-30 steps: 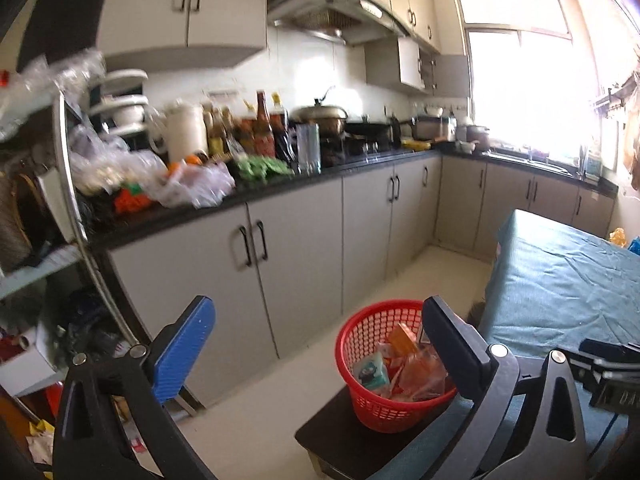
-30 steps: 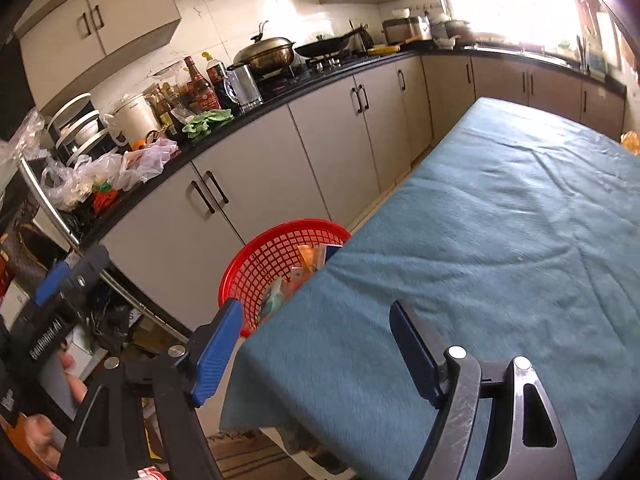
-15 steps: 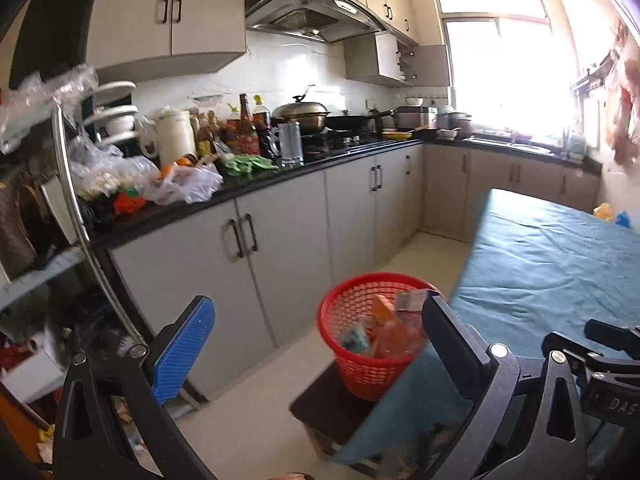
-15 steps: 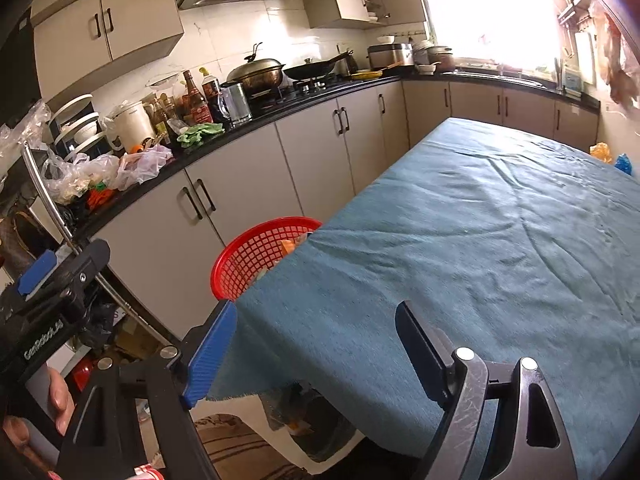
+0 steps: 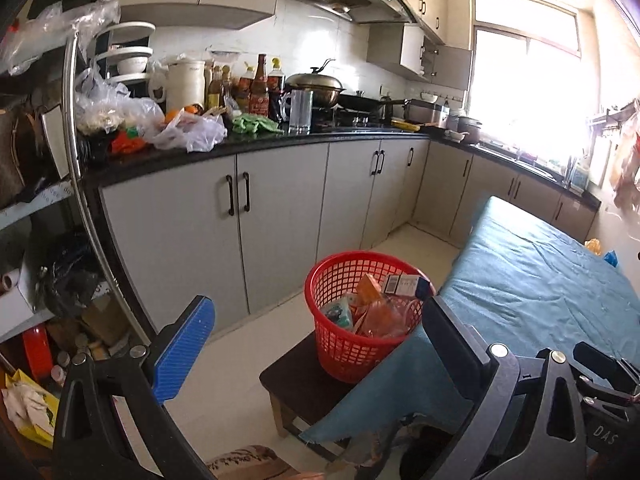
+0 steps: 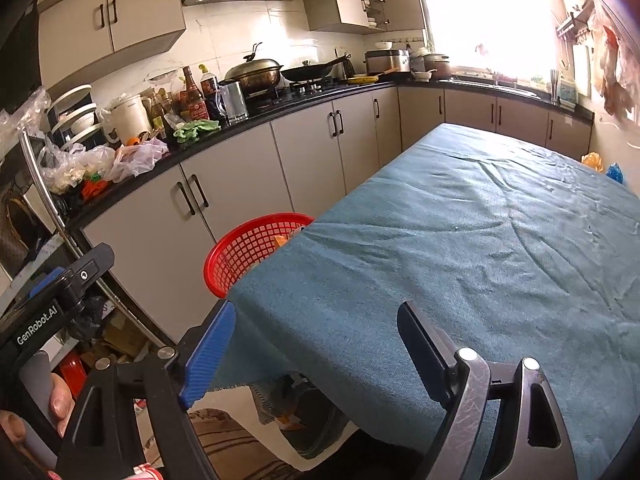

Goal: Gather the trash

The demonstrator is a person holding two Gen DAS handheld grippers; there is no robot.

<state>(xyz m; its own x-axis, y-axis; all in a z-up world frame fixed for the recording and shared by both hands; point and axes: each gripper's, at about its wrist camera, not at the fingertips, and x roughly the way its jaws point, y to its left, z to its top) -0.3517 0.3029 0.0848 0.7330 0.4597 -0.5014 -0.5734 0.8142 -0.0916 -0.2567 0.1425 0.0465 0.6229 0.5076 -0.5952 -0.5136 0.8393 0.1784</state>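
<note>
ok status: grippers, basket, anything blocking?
Left gripper open, empty. Right gripper open, jaws just widened, nothing between them. Red basket on dark stool, holds wrappers. Blue tablecloth bare near grippers; cloth edge partly hides basket.

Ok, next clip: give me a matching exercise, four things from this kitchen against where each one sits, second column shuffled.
Things:
1. red basket
2. green cloth
3. teal tablecloth
4. lidded wok

Places:
A. draped over the table, one corner hanging down
B. on the stove, under the hood
C. on a low dark stool beside the table
D. on the black counter, near the glass jug

Pairs: 1-C, 2-D, 3-A, 4-B
</note>
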